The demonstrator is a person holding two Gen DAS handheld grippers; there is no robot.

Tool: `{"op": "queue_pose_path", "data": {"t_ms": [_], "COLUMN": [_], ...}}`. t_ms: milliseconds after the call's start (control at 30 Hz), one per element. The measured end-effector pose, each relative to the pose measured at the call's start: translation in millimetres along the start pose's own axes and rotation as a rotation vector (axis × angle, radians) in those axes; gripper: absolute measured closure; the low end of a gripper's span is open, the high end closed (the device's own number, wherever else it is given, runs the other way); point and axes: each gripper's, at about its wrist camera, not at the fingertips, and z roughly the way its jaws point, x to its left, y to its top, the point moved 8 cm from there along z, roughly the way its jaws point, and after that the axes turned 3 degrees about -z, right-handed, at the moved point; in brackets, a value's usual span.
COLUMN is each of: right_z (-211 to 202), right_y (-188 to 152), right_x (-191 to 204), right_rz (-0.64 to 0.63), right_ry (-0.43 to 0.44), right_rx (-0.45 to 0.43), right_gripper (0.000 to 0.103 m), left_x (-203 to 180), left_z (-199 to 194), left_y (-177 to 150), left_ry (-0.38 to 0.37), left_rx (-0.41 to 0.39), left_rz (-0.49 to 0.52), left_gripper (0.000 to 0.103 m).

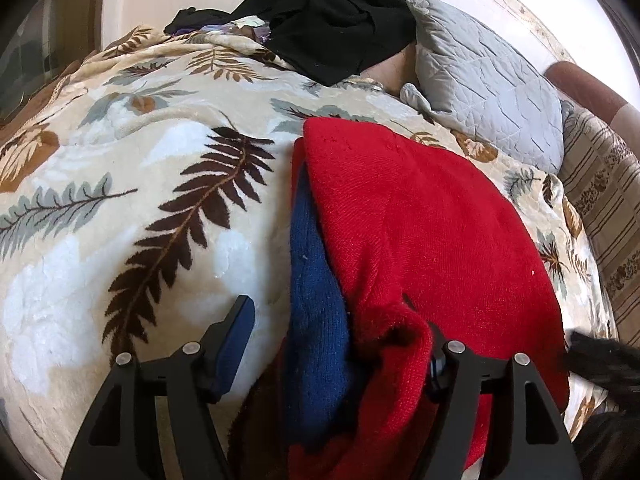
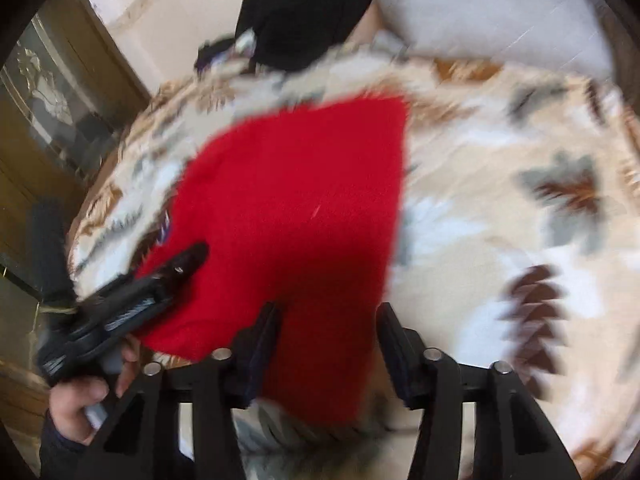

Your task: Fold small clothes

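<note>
A red knit garment (image 1: 432, 216) with a blue part (image 1: 316, 320) lies on a leaf-patterned blanket (image 1: 140, 184). My left gripper (image 1: 332, 344) is open; its jaws straddle the garment's near left edge, where red cloth bunches up over the right finger (image 1: 436, 356). In the right wrist view the same red garment (image 2: 304, 208) lies flat and blurred. My right gripper (image 2: 328, 340) is open over its near edge, one finger on each side. The left gripper (image 2: 176, 276), held by a hand, shows at the garment's left edge.
A pile of black clothes (image 1: 336, 16) lies at the far end of the bed beside a grey quilted pillow (image 1: 488, 76). A striped cover (image 1: 600, 200) lies at the right. A wooden door with glass (image 2: 52, 120) stands to the left.
</note>
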Motion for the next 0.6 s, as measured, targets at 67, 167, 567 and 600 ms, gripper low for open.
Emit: {"op": "queue_pose_path", "data": {"t_ms": [67, 167, 567, 600], "right_z": [-46, -140, -288, -289], "right_y": [13, 43, 105, 106], "right_x": [-31, -77, -58, -56], "right_rz": [-0.029, -0.003, -0.06, -0.058], "right_ry": [-0.134, -0.294, -0.223, -0.227], "right_rx": [-0.085, -0.305, -0.635, -0.645], "right_gripper": [0.033, 0.033, 0.017, 0.014], "left_x": [-1, -1, -1, -1], "left_z": [-1, -3, -3, -3], "left_y": [-1, -2, -1, -1], "left_ry": [0.008, 0.015, 0.024, 0.025], "left_rx": [-0.007, -0.017, -0.024, -0.024], "left_rz": [-0.001, -0.001, 0.002, 0.001], "left_gripper": [0.031, 0.03, 0.03, 0.03]}}
